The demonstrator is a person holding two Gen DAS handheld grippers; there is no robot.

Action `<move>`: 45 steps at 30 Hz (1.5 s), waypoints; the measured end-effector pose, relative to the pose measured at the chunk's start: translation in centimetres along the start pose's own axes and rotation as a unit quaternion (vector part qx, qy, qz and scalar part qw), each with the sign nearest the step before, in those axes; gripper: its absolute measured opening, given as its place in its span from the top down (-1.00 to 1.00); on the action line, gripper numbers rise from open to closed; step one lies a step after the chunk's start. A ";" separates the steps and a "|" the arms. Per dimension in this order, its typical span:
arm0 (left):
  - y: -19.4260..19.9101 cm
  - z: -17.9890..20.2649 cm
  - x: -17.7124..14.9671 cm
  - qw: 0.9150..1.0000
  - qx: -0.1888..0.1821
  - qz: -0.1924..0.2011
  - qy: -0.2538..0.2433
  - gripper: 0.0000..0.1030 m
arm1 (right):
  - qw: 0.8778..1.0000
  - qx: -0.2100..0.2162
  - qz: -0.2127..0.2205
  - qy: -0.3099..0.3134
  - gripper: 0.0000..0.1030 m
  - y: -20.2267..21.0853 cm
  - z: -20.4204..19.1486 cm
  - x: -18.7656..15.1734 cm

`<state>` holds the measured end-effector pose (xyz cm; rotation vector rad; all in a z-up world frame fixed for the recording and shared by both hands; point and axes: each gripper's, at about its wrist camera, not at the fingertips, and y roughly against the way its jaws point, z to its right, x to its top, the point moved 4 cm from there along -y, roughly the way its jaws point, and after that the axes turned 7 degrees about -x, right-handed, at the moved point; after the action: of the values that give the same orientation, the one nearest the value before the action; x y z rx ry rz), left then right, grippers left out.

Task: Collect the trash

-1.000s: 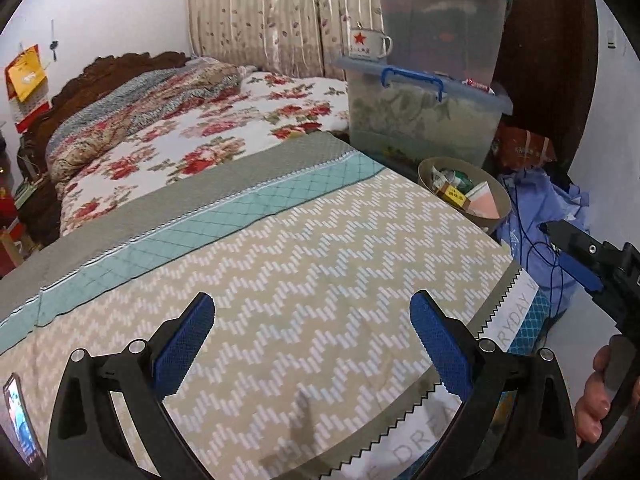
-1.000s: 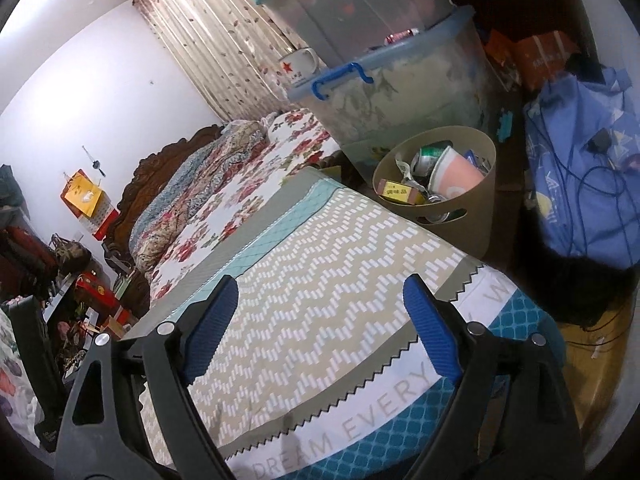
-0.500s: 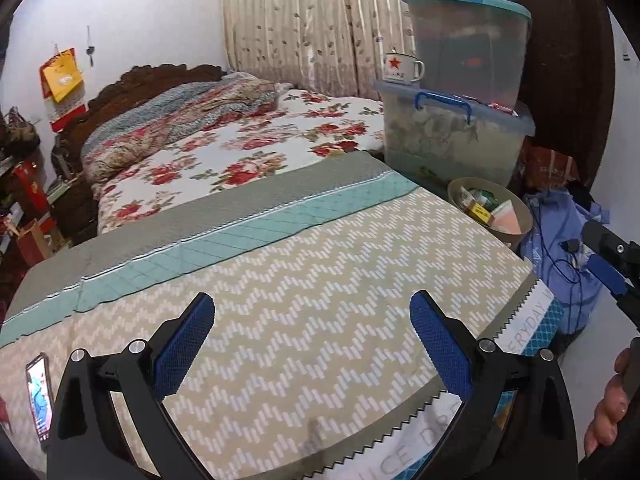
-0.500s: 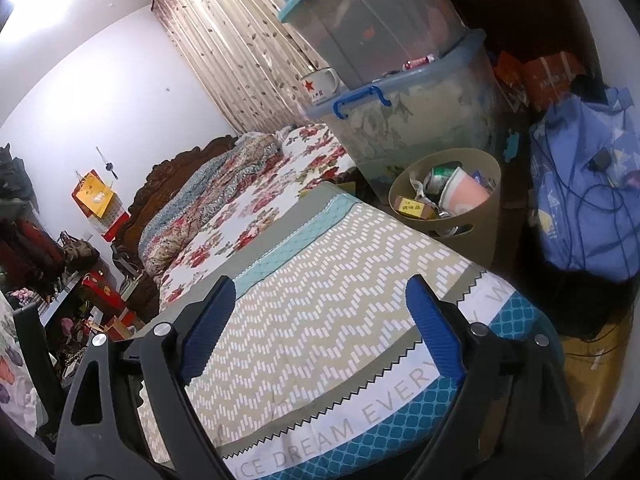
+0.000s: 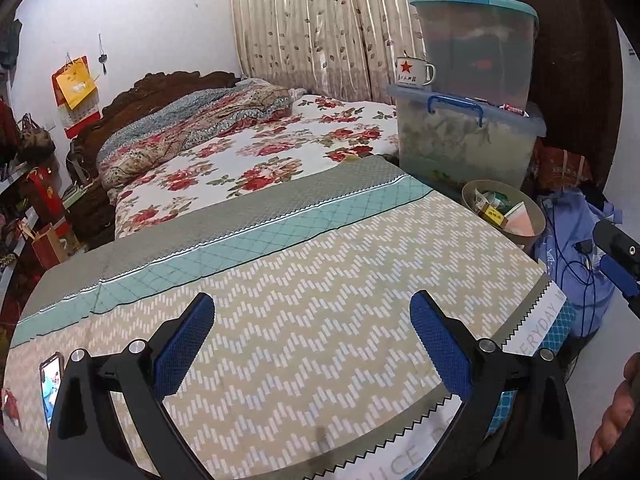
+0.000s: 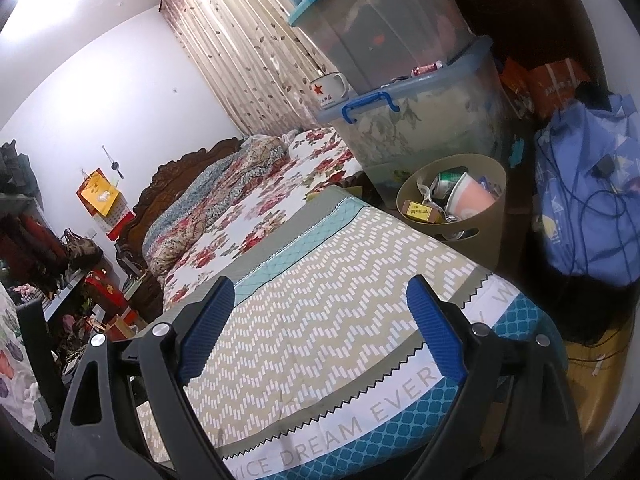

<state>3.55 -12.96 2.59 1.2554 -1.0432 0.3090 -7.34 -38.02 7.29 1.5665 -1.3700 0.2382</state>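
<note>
A tan trash bin (image 6: pixel 486 216) stands on the floor beyond the bed's far right corner, also seen in the left wrist view (image 5: pixel 536 220). It holds a pink cup (image 6: pixel 472 200), a green can (image 6: pixel 448 180) and a yellow box (image 6: pixel 422 211). My left gripper (image 5: pixel 312 344) is open and empty above the zigzag bedspread (image 5: pixel 320 312). My right gripper (image 6: pixel 320 324) is open and empty above the bedspread's printed edge (image 6: pixel 360 412). Its fingertip (image 5: pixel 618 276) shows at the right edge of the left wrist view. No loose trash shows on the bedspread.
Stacked plastic storage boxes (image 5: pixel 464 144) with an enamel mug (image 5: pixel 412 72) stand behind the bin. A blue bag with cables (image 6: pixel 588 208) lies right of it. A phone (image 5: pixel 50 380) lies on the bed at left. A floral quilt (image 5: pixel 248 152) covers the far bed.
Both grippers have pulled back and risen from the bed. The bin now looks farther away, and the phone has come further into the left view.
</note>
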 end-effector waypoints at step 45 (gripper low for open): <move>0.3 -1.8 -0.1 0.999 0.030 -0.007 0.031 -0.83 | 1.000 0.000 -0.008 -0.009 -0.71 -0.4 0.4 -0.1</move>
<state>4.17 -11.25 2.75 1.2976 -0.9785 0.3685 -7.17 -38.29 6.82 1.5828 -1.3723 0.2154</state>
